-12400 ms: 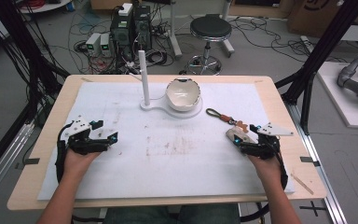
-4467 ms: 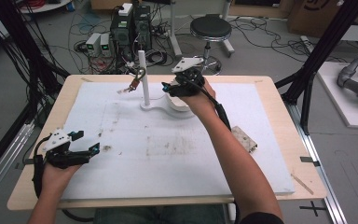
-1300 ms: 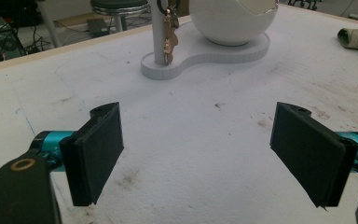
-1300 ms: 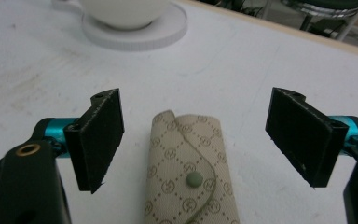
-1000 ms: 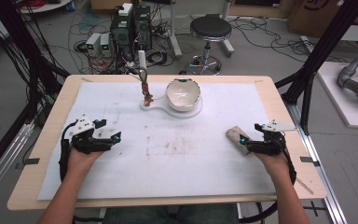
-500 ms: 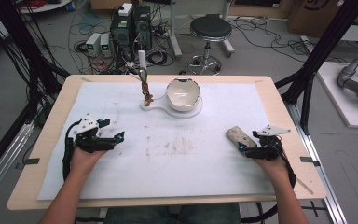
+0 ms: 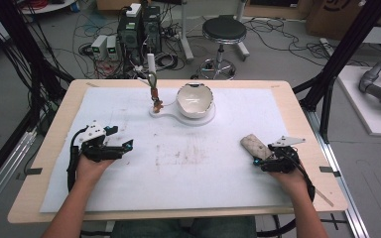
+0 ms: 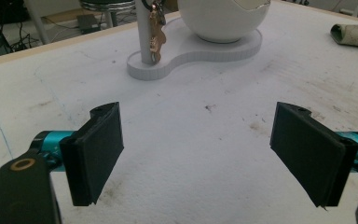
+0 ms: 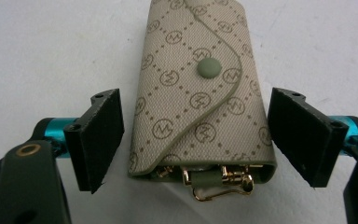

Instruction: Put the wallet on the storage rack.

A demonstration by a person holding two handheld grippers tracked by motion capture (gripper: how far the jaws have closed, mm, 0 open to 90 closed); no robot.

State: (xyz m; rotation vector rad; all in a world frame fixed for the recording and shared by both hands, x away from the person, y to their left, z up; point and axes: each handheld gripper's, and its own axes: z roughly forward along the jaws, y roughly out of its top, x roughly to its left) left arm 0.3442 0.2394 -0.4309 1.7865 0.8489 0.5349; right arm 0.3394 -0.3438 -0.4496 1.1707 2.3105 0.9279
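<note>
Between my right claw's jaws lies a beige key pouch (image 9: 200, 98) printed all over with small circled "M" marks in a diamond grid. I can read nothing else.

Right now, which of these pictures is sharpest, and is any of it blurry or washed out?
The right gripper view is sharpest: the key pouch, its snap and its pattern read crisply between the open jaws. The left gripper view is sharp on its jaws, softer toward the bowl. The high view is grainier, with small things soft and the white mat evenly lit, without glare.
</note>
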